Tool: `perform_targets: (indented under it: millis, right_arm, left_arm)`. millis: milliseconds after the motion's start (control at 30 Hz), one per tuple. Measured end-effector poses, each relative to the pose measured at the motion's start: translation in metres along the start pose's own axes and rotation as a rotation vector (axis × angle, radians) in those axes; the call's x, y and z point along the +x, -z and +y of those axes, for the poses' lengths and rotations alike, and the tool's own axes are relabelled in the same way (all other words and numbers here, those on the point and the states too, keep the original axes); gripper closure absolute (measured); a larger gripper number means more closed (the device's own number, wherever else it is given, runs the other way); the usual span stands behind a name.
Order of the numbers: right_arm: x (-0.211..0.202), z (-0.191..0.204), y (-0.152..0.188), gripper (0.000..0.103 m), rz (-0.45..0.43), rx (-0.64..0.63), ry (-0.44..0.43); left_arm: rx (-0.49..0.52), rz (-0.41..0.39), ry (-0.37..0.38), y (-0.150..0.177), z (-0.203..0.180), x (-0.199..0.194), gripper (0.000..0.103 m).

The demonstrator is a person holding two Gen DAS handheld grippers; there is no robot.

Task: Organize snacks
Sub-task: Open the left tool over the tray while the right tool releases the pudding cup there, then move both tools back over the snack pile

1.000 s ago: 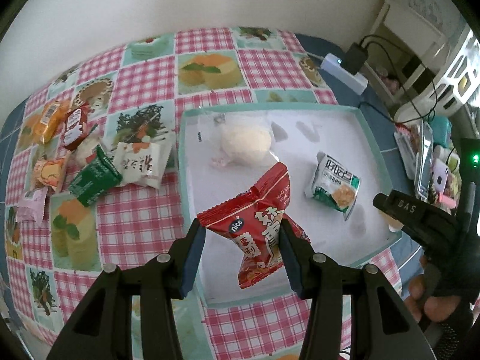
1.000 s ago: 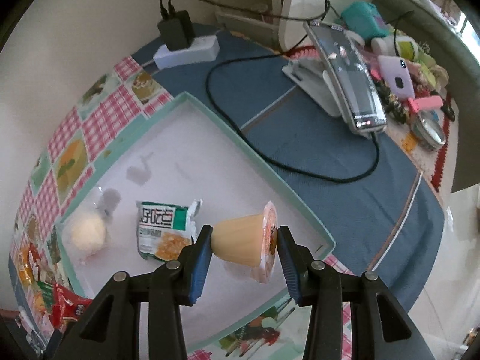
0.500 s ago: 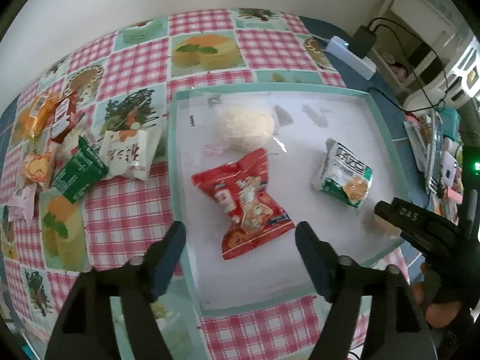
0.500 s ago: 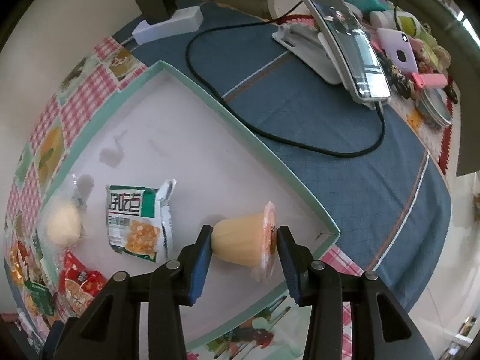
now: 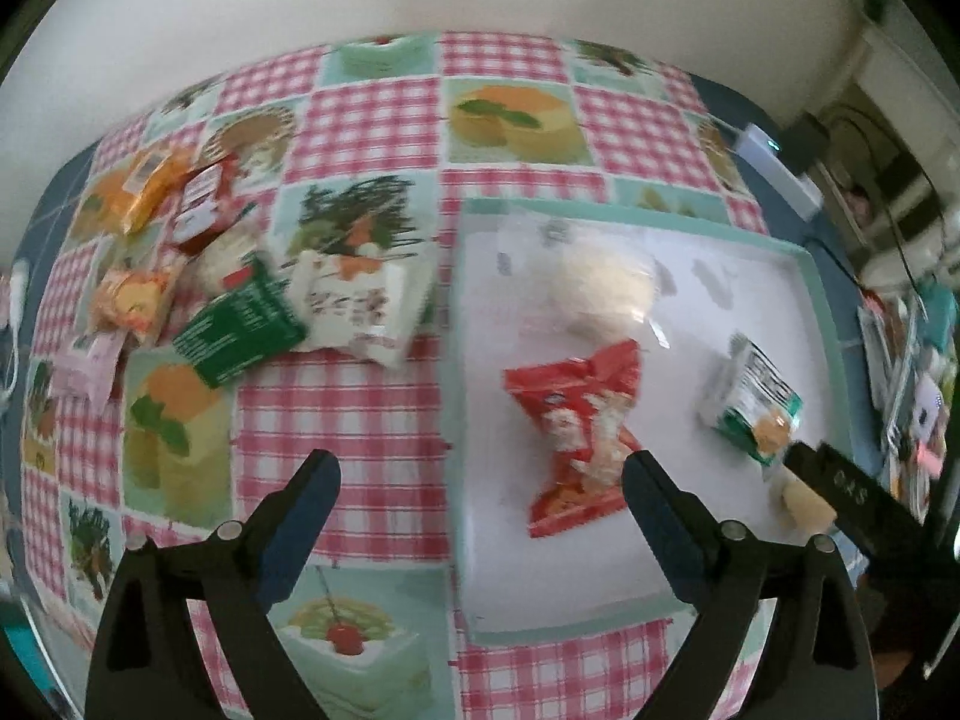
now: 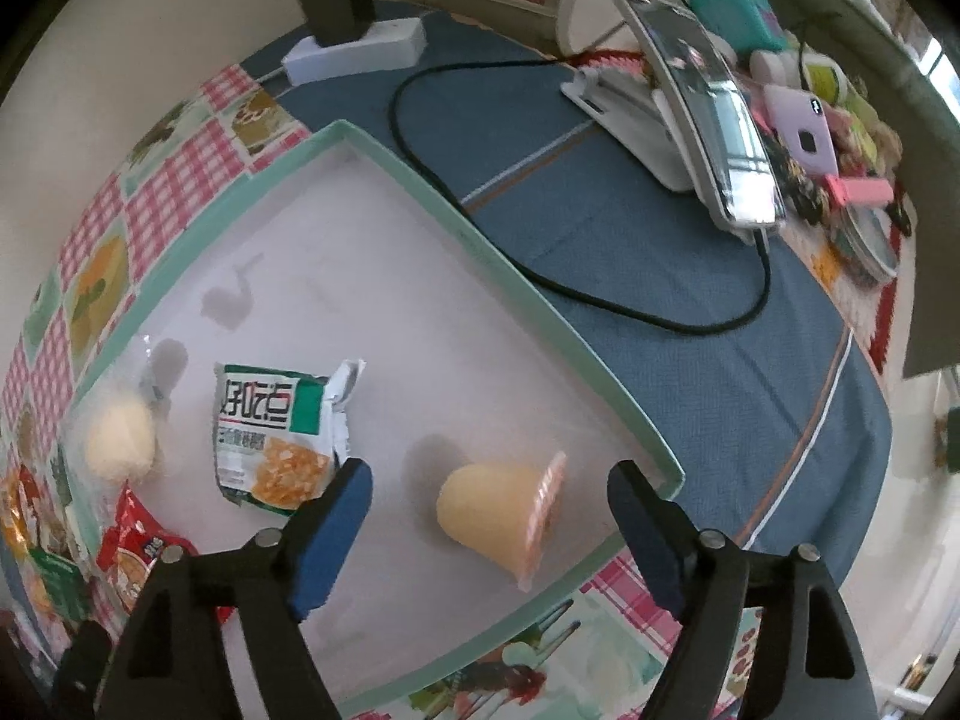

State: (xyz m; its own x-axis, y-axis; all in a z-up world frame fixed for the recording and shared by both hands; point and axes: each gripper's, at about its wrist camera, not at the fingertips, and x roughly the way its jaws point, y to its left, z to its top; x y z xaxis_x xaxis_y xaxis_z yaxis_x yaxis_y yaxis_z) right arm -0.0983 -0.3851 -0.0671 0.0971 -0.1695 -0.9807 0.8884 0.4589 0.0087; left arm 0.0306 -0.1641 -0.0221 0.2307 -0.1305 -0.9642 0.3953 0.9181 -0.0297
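A white tray with a teal rim (image 5: 822, 300) (image 6: 480, 234) holds a red snack packet (image 5: 576, 432) (image 6: 135, 552), a pale round bun in clear wrap (image 5: 600, 288) (image 6: 117, 438), a green-and-white packet (image 5: 756, 402) (image 6: 270, 432) and an orange jelly cup (image 6: 498, 510) lying on its side. My left gripper (image 5: 480, 504) hangs over the tray's left rim, its jaws opening with nothing pressed between them. My right gripper (image 6: 489, 516) is opening too; the jelly cup lies loose between its fingers. A heap of loose snacks (image 5: 240, 300) lies left of the tray.
The checked cloth (image 5: 372, 108) covers the table's left part; blue cloth (image 6: 660, 300) lies to the right. A power strip (image 6: 354, 48), a black cable (image 6: 600, 294), a phone on a stand (image 6: 702, 120) and clutter (image 6: 840, 120) sit beyond the tray.
Both grippers have let go: the red packet dropped into the tray and the jelly cup now rests on the tray floor. The left gripper has shifted left.
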Motion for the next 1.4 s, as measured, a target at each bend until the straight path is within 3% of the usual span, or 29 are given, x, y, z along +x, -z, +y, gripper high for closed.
perform_targets:
  millis: [67,200,433,767,1400]
  right_arm:
    - [-0.001,0.005,0.002,0.017,-0.011,-0.022,0.002]
    - [-0.007,0.016,0.005,0.000,-0.041,-0.063,-0.007]
    - [-0.019,0.035,0.010,0.000,-0.094,-0.115,-0.016]
    - [-0.035,0.066,0.023,0.000,-0.157,-0.221,-0.045]
    - [-0.065,0.157,0.074,0.000,-0.242,-0.419,-0.182]
  left_arm:
    - [-0.039,0.001,-0.015,-0.001,0.011,0.001,0.008]
    - [-0.110,0.013,-0.031,-0.004,0.035,0.004,0.007]
    - [-0.180,-0.015,-0.113,-0.008,0.078,0.002,0.007]
    - [-0.217,-0.046,-0.355,-0.015,0.148,0.002,0.007]
    - [-0.500,-0.054,-0.427,-0.002,0.278,-0.018,0.007]
